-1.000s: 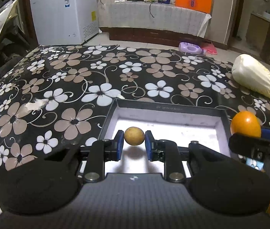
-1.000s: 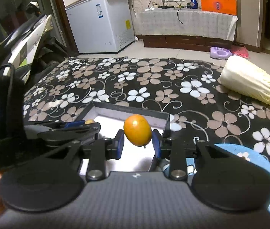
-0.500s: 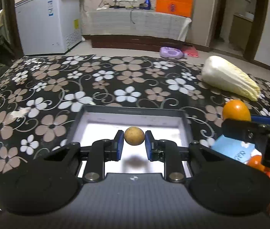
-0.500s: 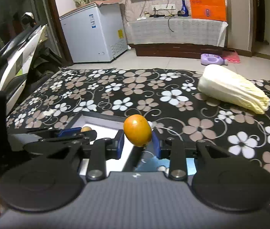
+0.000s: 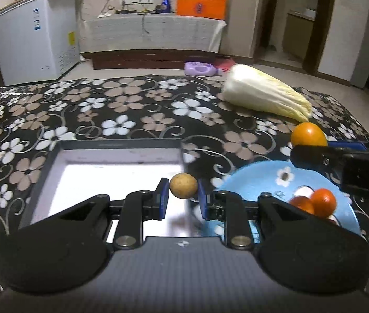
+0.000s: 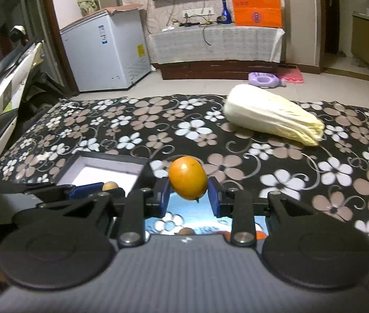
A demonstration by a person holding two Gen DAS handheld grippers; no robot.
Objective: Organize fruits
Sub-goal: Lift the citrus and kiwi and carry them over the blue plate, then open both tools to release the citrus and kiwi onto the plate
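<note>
My left gripper point(image 5: 183, 189) is shut on a small tan round fruit point(image 5: 183, 189) and holds it above the right edge of the white-bottomed black box point(image 5: 116, 144). My right gripper point(image 6: 188, 181) is shut on an orange fruit point(image 6: 188, 181) and holds it above the blue plate point(image 6: 200, 217). The orange fruit also shows at the right of the left wrist view point(image 5: 308, 134), above the blue plate point(image 5: 268, 180). Small orange-red fruits point(image 5: 322, 202) lie on that plate. The tan fruit shows in the right wrist view point(image 6: 110, 185) beside the box point(image 6: 106, 159).
A napa cabbage point(image 5: 265, 95) lies at the back right of the flower-patterned table point(image 5: 119, 104); it also shows in the right wrist view point(image 6: 270, 114). A white chest freezer point(image 6: 106, 52) and a scooter point(image 6: 4, 83) stand beyond the table's left side.
Both grippers have moved to the right with their fruits. The left one went from over the box's middle to its right edge; the right one from over the box to over the blue plate.
</note>
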